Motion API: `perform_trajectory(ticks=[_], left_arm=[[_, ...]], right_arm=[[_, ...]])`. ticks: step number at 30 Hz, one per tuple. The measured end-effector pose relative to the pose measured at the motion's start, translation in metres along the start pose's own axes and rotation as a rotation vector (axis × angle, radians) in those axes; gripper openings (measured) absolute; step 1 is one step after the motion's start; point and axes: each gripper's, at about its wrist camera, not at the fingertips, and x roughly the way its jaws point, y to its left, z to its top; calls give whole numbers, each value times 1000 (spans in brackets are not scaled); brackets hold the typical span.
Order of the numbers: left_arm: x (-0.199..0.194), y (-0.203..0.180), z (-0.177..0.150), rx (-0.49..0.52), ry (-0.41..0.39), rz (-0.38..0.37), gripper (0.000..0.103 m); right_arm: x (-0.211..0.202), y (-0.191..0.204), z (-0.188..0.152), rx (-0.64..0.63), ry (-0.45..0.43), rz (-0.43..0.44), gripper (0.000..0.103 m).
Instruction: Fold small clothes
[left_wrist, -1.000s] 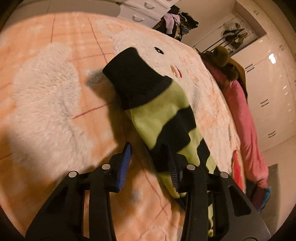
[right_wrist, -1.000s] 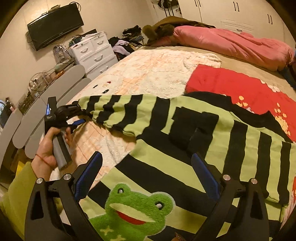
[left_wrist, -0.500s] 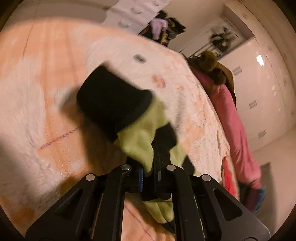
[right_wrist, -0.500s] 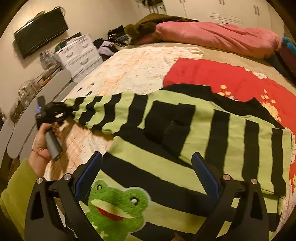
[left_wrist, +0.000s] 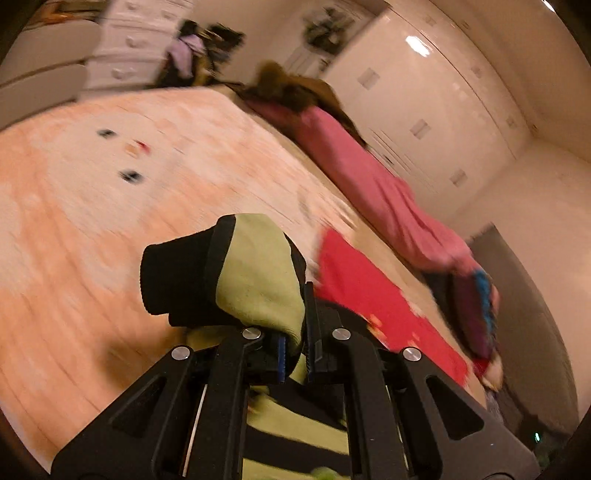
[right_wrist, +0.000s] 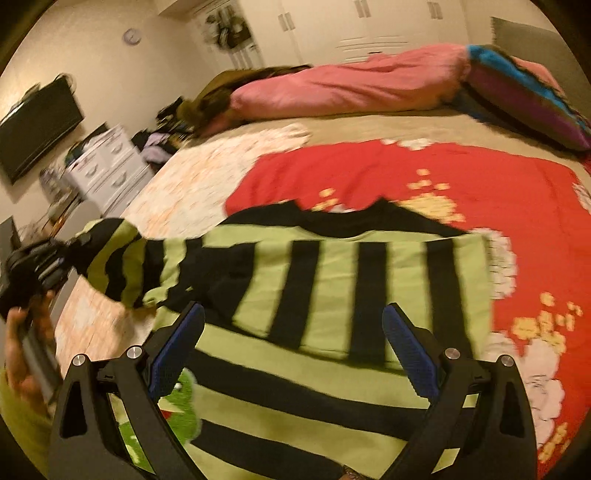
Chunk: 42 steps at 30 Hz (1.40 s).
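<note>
A green-and-black striped sweater (right_wrist: 332, 280) with a frog patch (right_wrist: 181, 410) lies spread on the bed. My left gripper (left_wrist: 295, 347) is shut on its left sleeve (left_wrist: 236, 280), near the black cuff (left_wrist: 173, 280), and holds it lifted off the blanket. In the right wrist view that gripper (right_wrist: 33, 266) and sleeve (right_wrist: 114, 258) show at far left, raised above the bed. My right gripper (right_wrist: 291, 354) is open and empty above the sweater's body.
A peach fluffy blanket (left_wrist: 110, 177) and a red flowered blanket (right_wrist: 461, 192) cover the bed. A pink duvet (right_wrist: 351, 88) and a striped pillow (right_wrist: 524, 88) lie at the far side. White drawers (right_wrist: 107, 166) and wardrobes stand beyond.
My left gripper closed on the sleeve, then lifted it and carried it toward the sweater's body. My right gripper stayed open and moved forward over the sweater.
</note>
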Motion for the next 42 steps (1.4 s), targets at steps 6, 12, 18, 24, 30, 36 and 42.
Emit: perform_trajectory(ticks=[6,12,18,24,30,36,42], left_arm=[[38,-72,-55,65,122,-38,2],[96,-127,-114,115,238,-13,2],[137,-139,-171,193,345,-18,45],[127,-142,-197,310,418,-74,70],[100,-157,-189,477,434,-22,83],[96,-143,-189,525,579,5,83],[60,-111,-161,419,584,-45,86]], right_arm=[[-26,-53,0,111,-41,-47,96],[-45,-95,-1,197,-72,-82,96],[-48,-124,-8,261,-52,-84,96],[-40,-131,-14,297,-36,-76,96],[-39,-129,-12,294,-42,-79,96],[-37,-125,-13,286,-33,-74,96],[-35,-119,-10,271,-38,-67,96]])
